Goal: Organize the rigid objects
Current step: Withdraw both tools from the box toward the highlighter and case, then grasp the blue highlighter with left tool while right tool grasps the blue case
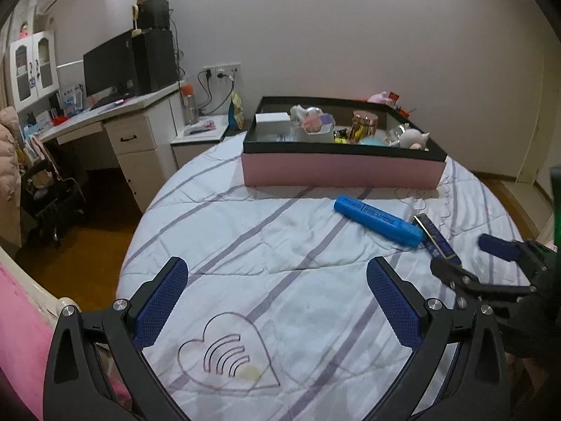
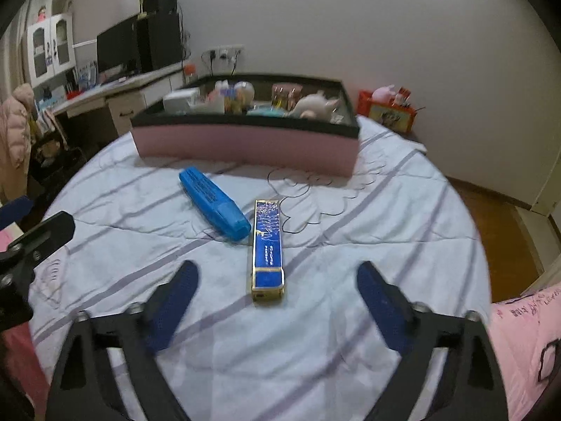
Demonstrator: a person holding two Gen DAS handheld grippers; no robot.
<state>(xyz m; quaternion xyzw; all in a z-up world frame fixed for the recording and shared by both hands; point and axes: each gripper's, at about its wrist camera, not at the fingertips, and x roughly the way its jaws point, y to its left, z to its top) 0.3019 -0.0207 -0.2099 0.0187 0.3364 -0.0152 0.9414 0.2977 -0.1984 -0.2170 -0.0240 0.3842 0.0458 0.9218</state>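
Blue with gold trim, the slim rectangular case point(image 2: 268, 249) lies flat on the striped bedspread point(image 2: 385, 217) straight ahead of the right tool point(image 2: 277, 298), lined up between its parted, empty jaws, likely so they can straddle its narrow sides. Just left of it the blue highlighter point(image 2: 214, 207) rests at an angle, its cap end nearly touching the case. The left tool point(image 1: 277, 298) hangs spread and empty over bare quilt; farther off, the pink box point(image 2: 245, 147) holds blurred clutter.

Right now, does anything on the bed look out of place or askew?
Two items lie loose outside the pink box: the blue marker and the blue-and-gold case, ends nearly touching. Nothing looks spilled or damaged.
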